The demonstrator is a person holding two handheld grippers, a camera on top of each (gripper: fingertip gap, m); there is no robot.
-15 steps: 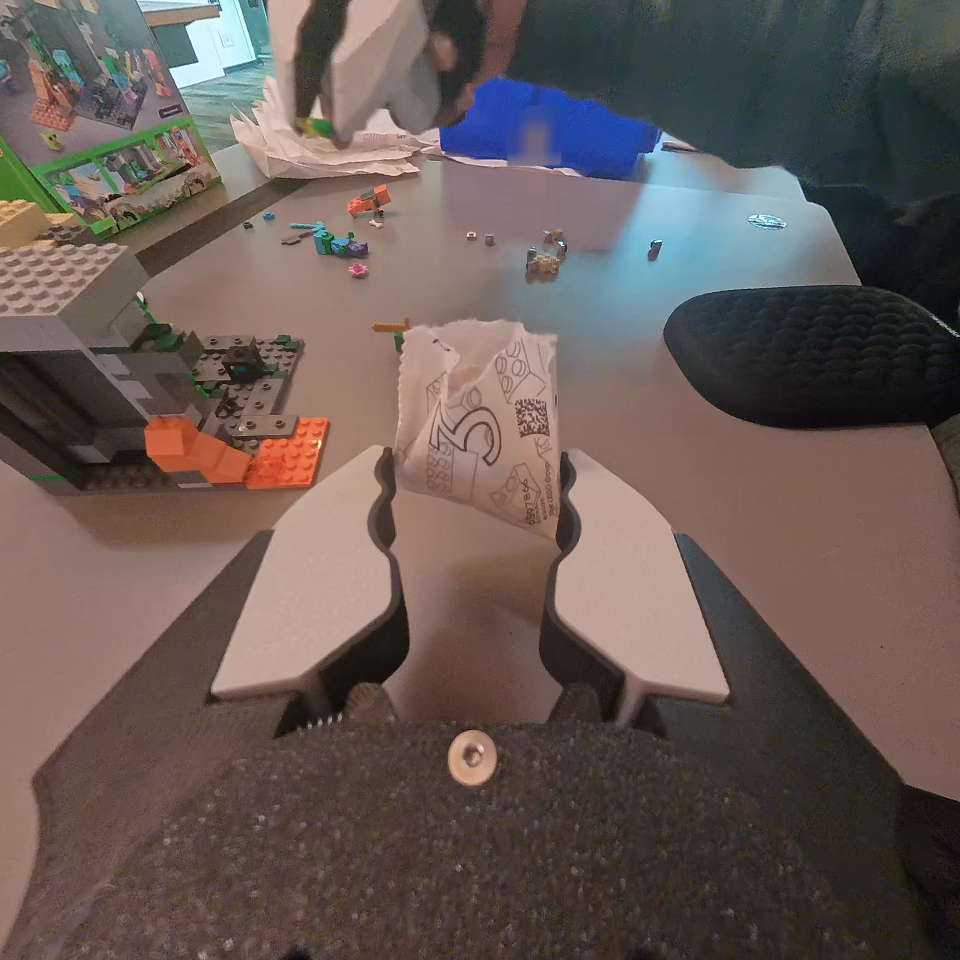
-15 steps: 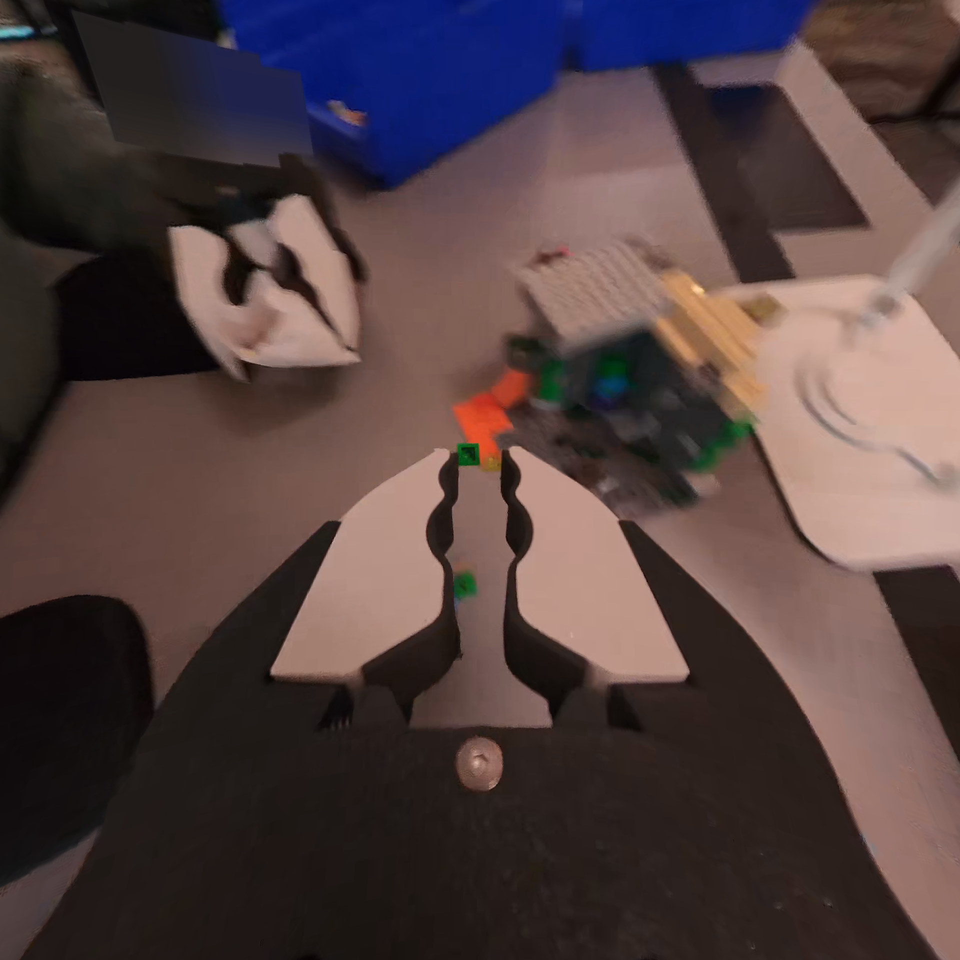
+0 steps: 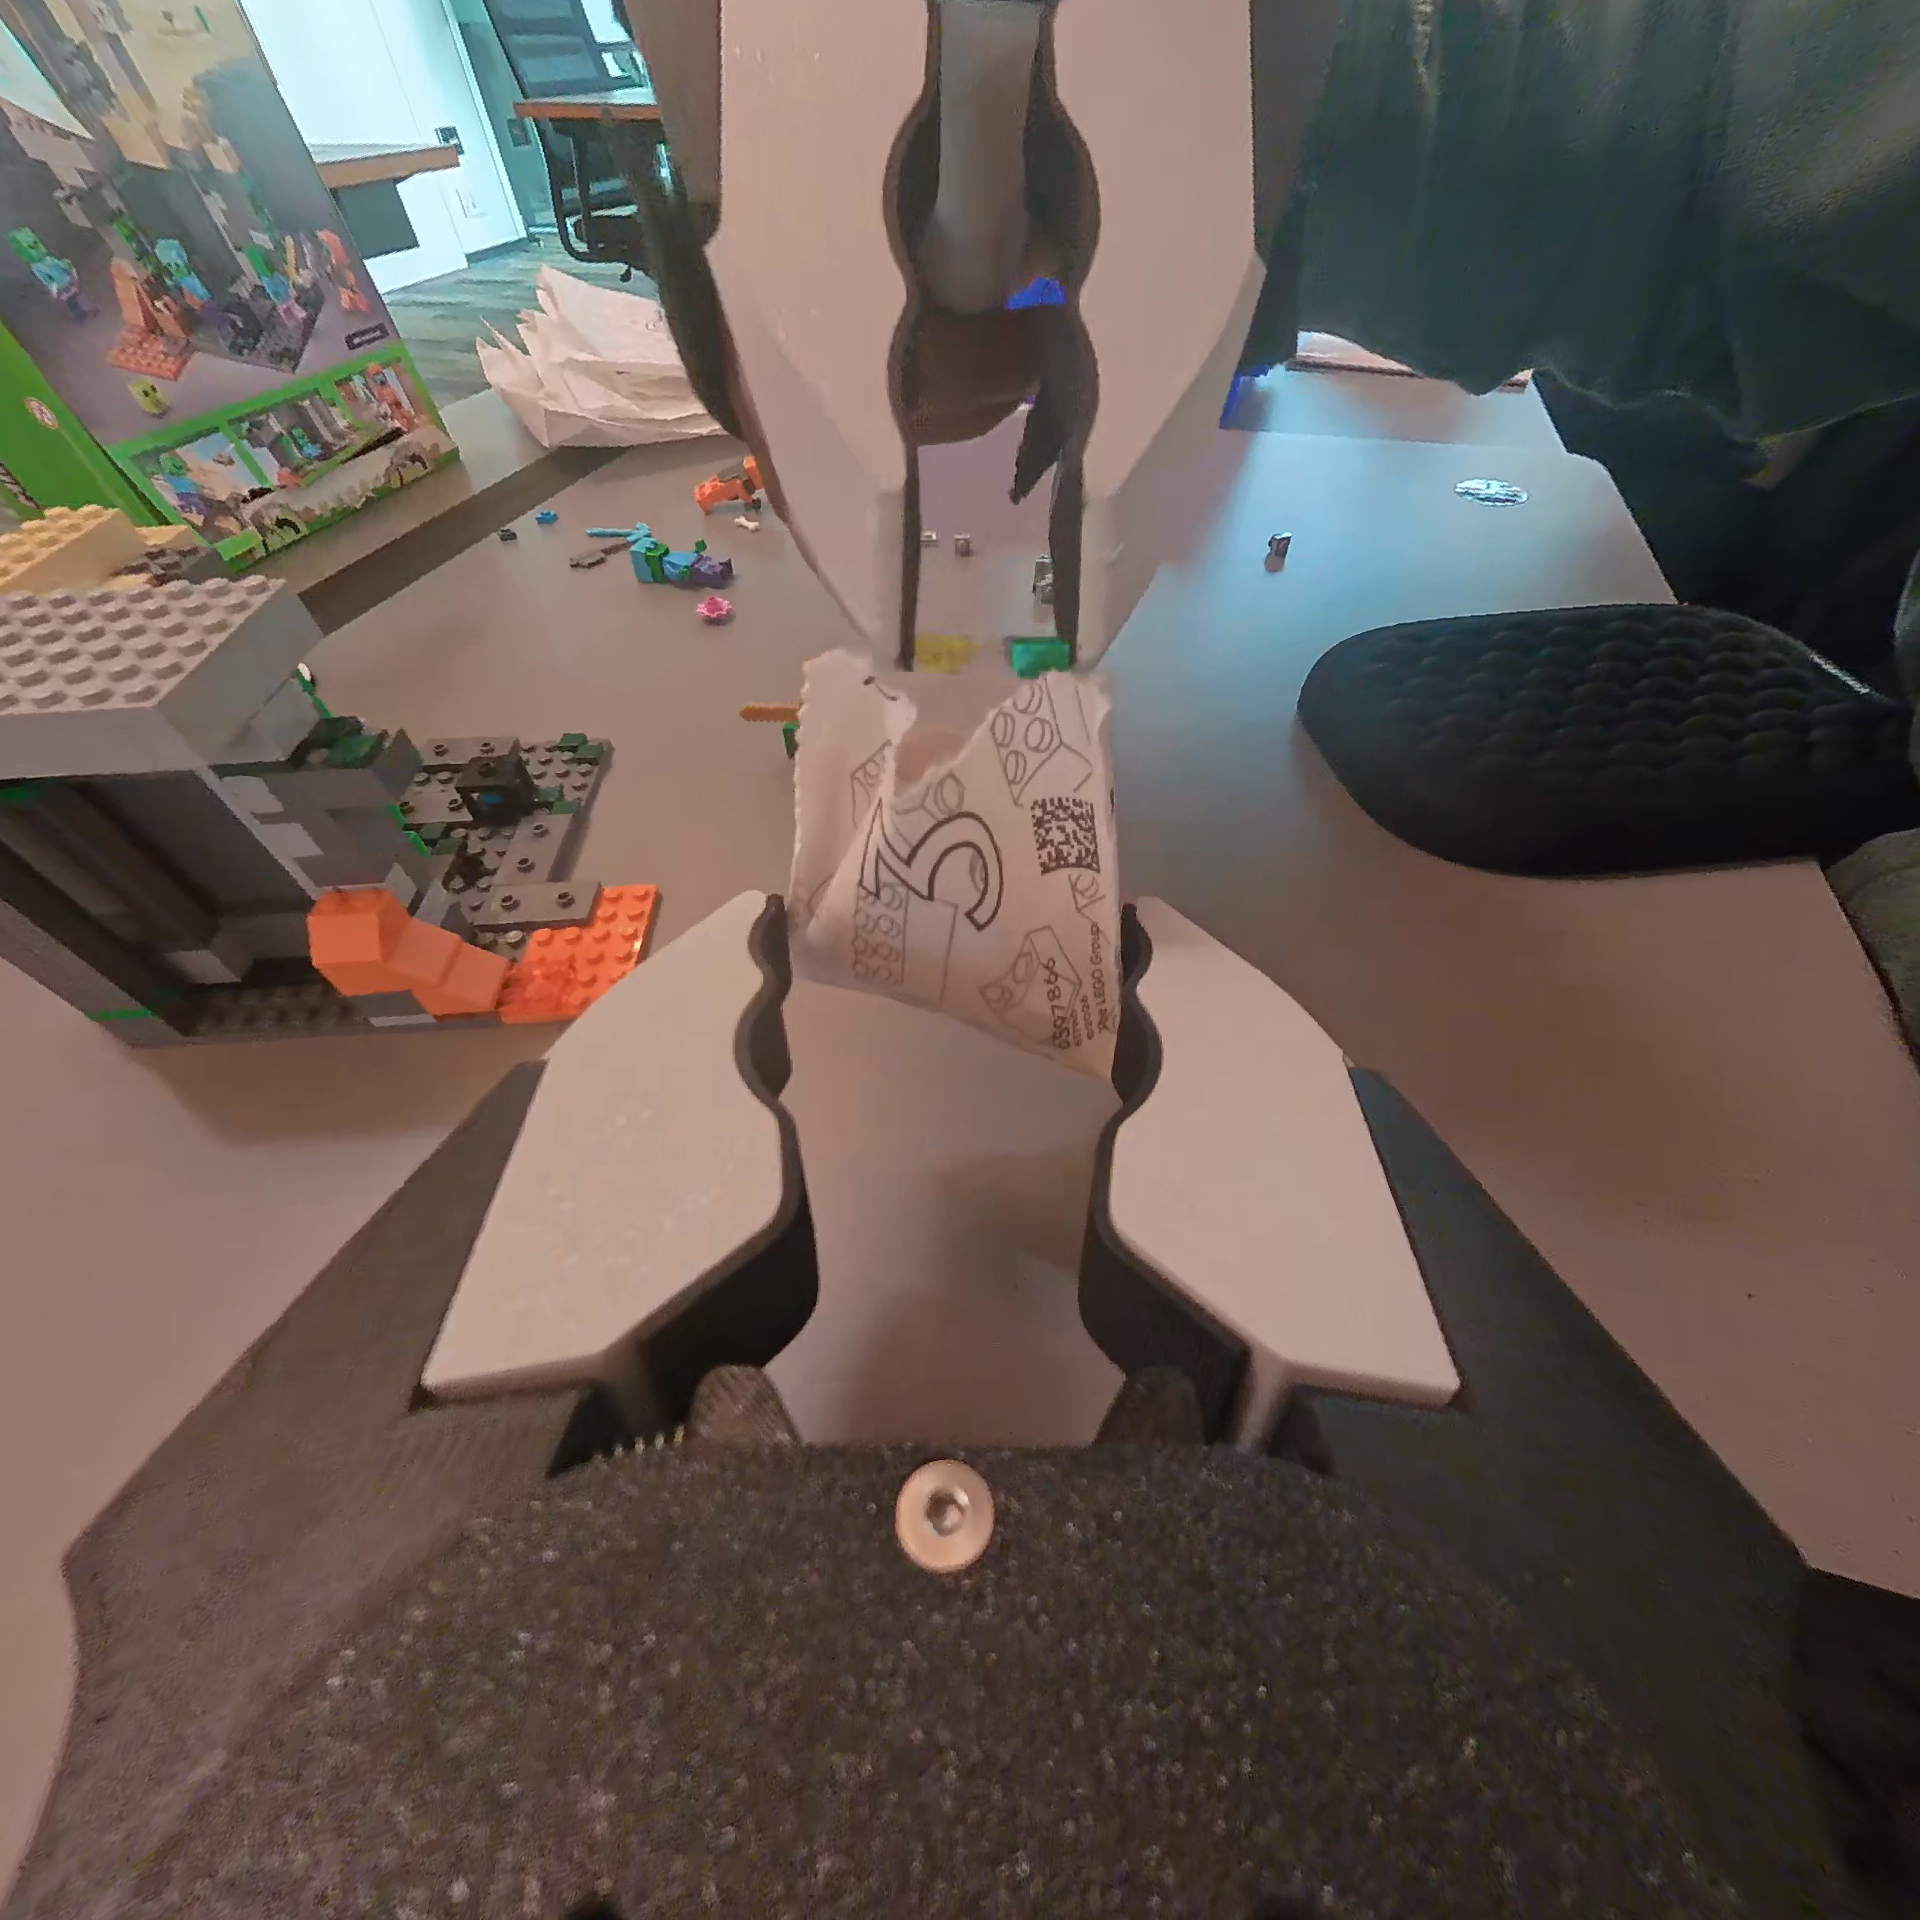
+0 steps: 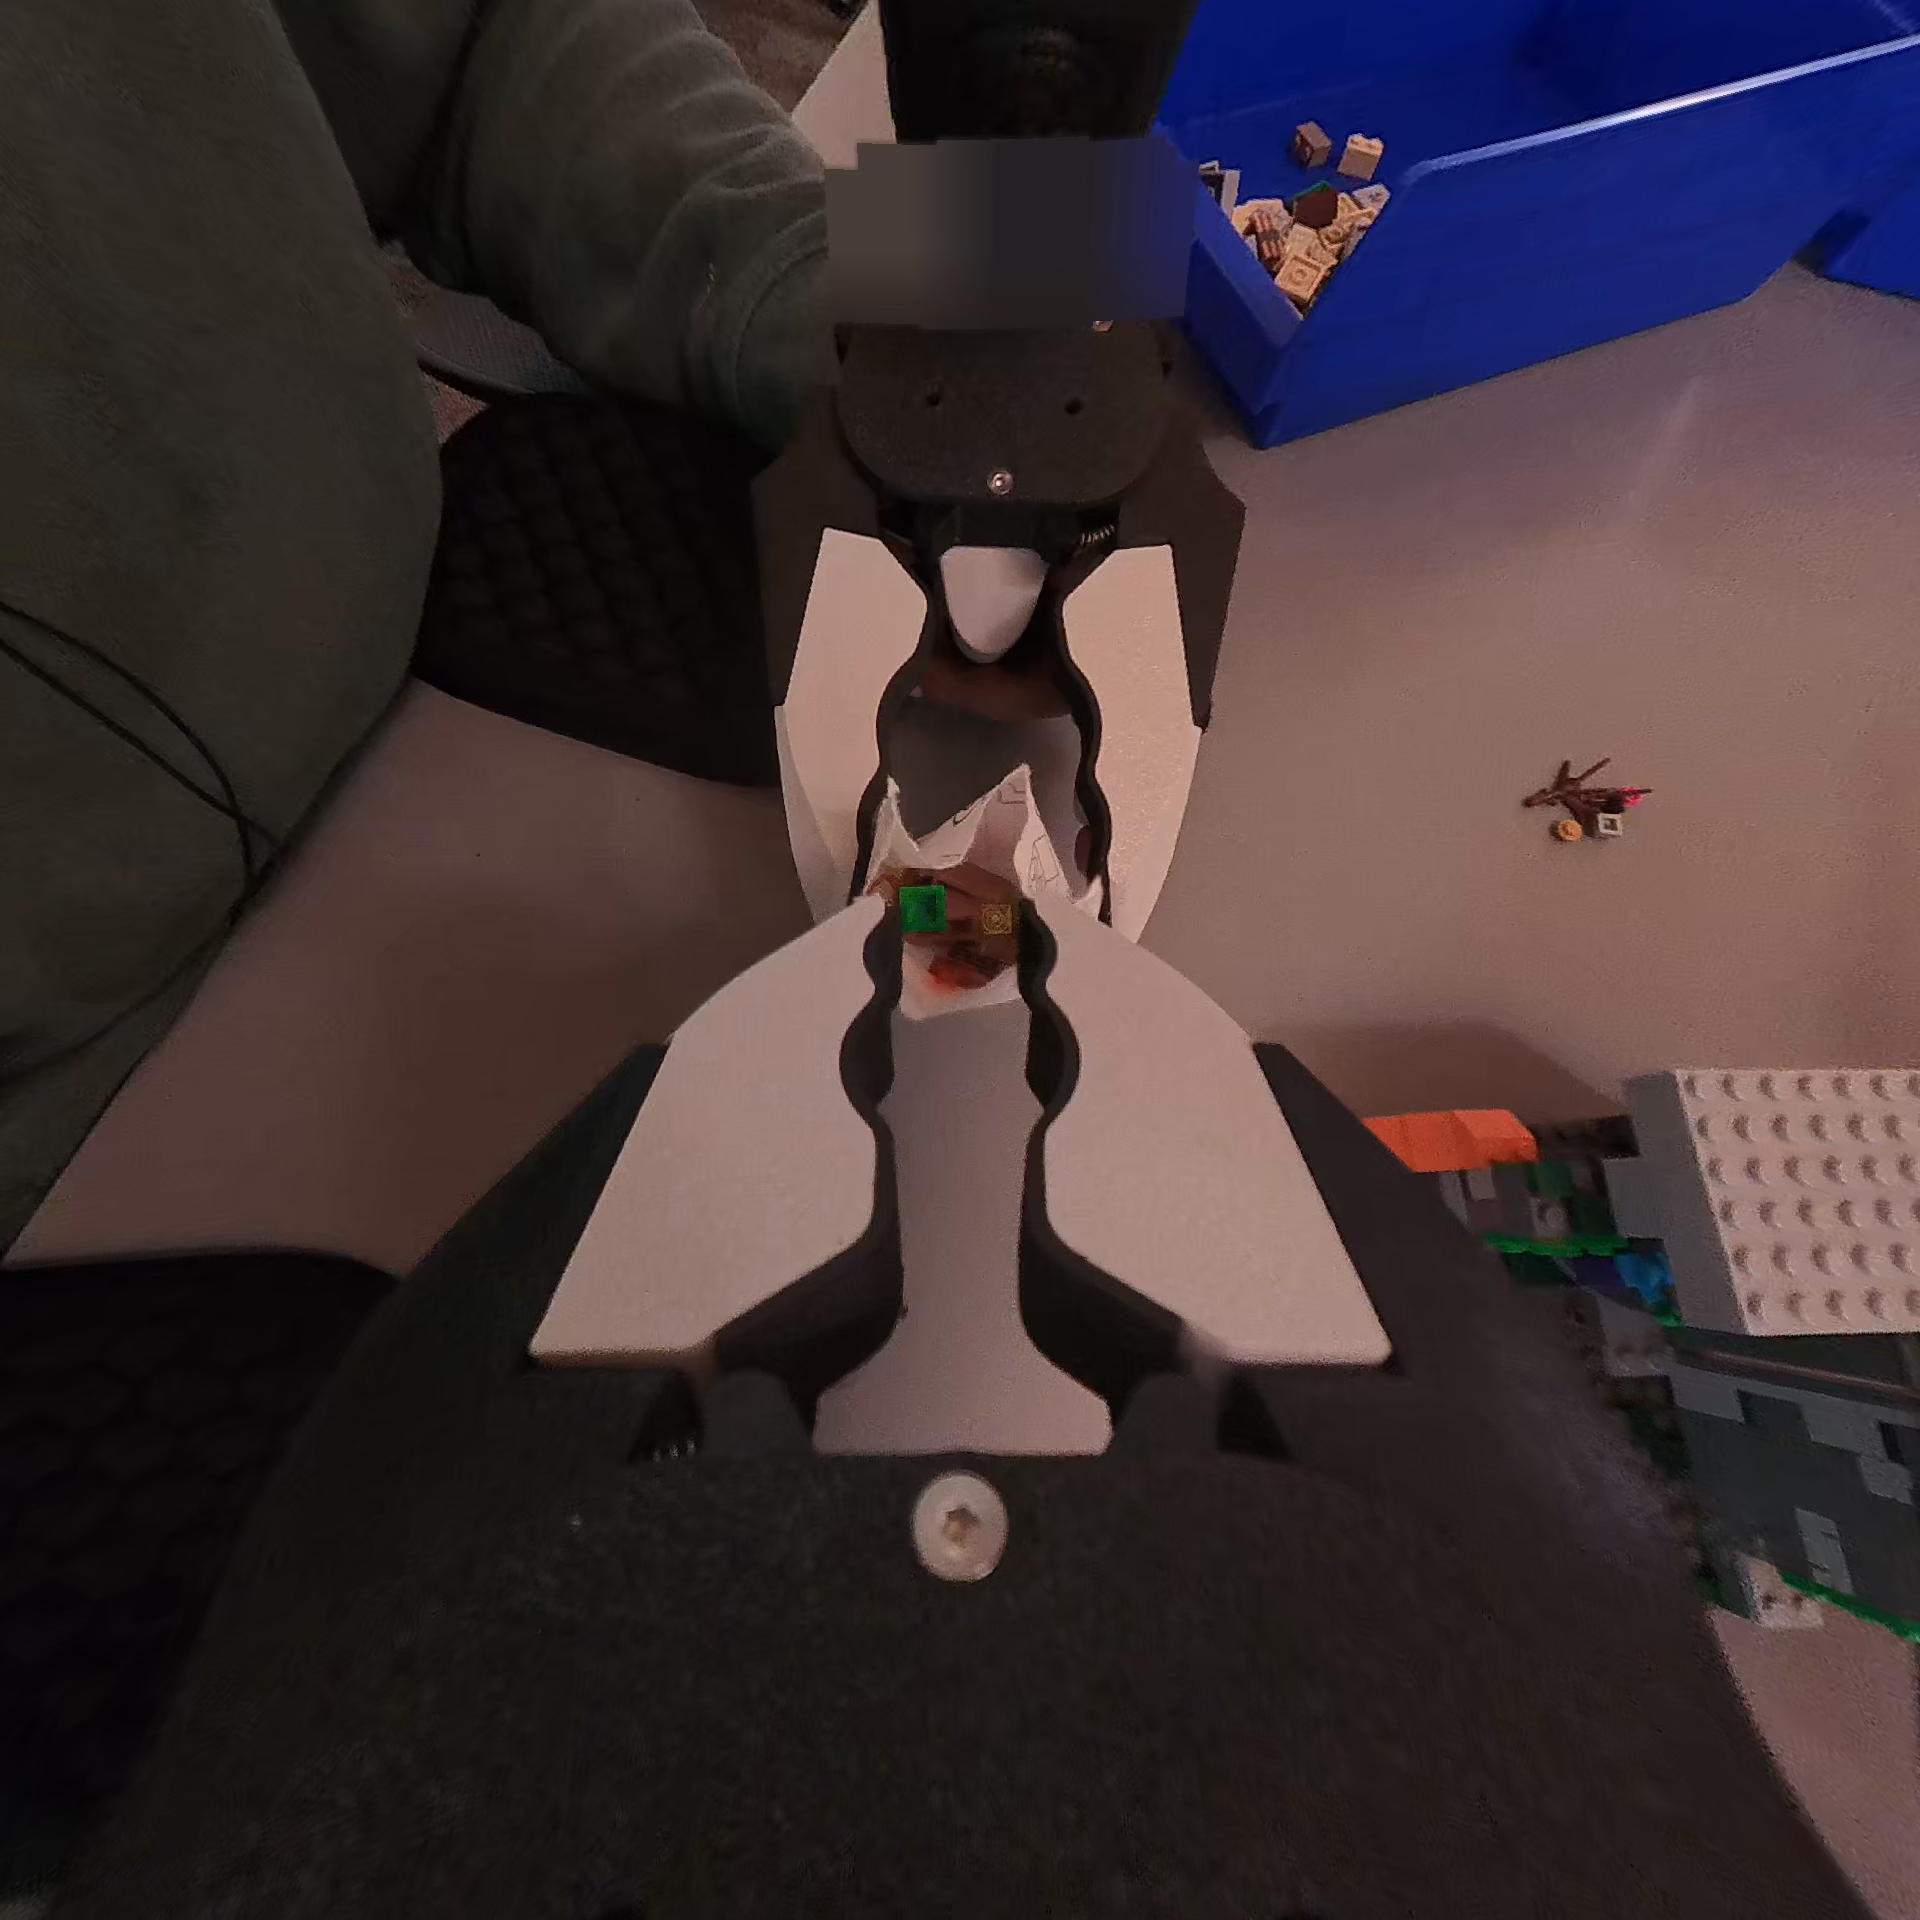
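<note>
My left gripper [image 3: 948,914] is shut on a white printed paper bag [image 3: 935,831] and holds it upright above the grey table [image 3: 1455,1039], torn mouth up. My right gripper [image 3: 987,655] comes down from above, its tips right at the bag's mouth. It is shut on a small green piece [image 3: 1039,652] with a small yellow piece [image 3: 940,655] beside it. In the right wrist view the right gripper [image 4: 951,925] holds the green piece [image 4: 920,912] over the open bag [image 4: 997,821]. Brown pieces show inside. The left gripper [image 4: 987,883] faces it.
A grey and orange brick building [image 3: 208,810] stands at the left, with the set's box [image 3: 187,343] behind it. Loose small pieces [image 3: 665,561] and crumpled paper [image 3: 592,374] lie farther back. A black mesh pad [image 3: 1600,738] is at the right. A blue bin [image 4: 1507,312] holds tan pieces. My hands' fingertips stand some 5 cm from each other.
My right gripper has come from the far side of the table to the bag's mouth, still with the green piece. My left gripper and the bag have stayed put.
</note>
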